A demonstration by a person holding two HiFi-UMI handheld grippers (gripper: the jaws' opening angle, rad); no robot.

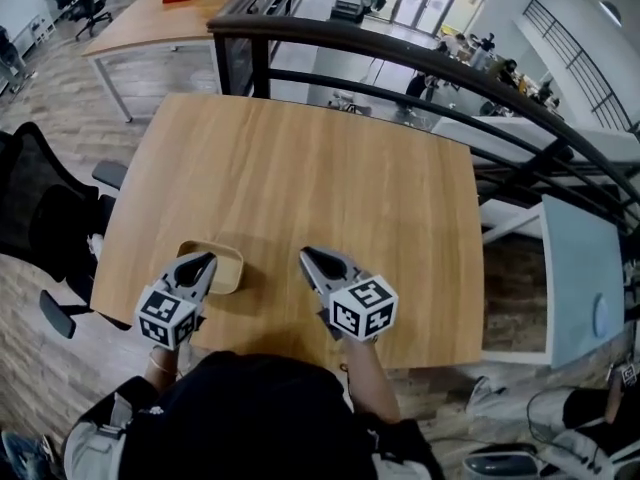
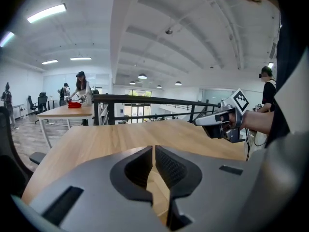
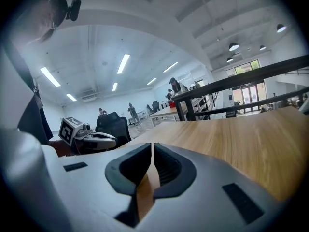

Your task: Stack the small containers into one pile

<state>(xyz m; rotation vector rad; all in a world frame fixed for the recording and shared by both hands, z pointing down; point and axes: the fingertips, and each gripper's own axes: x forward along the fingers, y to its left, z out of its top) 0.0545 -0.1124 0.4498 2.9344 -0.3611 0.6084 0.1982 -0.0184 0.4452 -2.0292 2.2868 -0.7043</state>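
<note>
A shallow tan container (image 1: 230,267) with rounded corners sits near the front left of the wooden table (image 1: 300,168); I cannot tell whether it is one piece or a pile. My left gripper (image 1: 204,259) hovers over its left part, jaws shut and empty, as the left gripper view (image 2: 153,151) also shows. My right gripper (image 1: 307,254) is held a short way right of the container, apart from it. Its jaws are shut with nothing between them in the right gripper view (image 3: 152,149). Each gripper view shows the other gripper: the right one (image 2: 227,122), the left one (image 3: 89,138).
A black railing (image 1: 400,53) runs past the table's far edge. A black office chair (image 1: 40,218) stands at the left. A pale blue table (image 1: 580,278) is at the right, and another wooden table (image 1: 160,18) stands far back with people near it.
</note>
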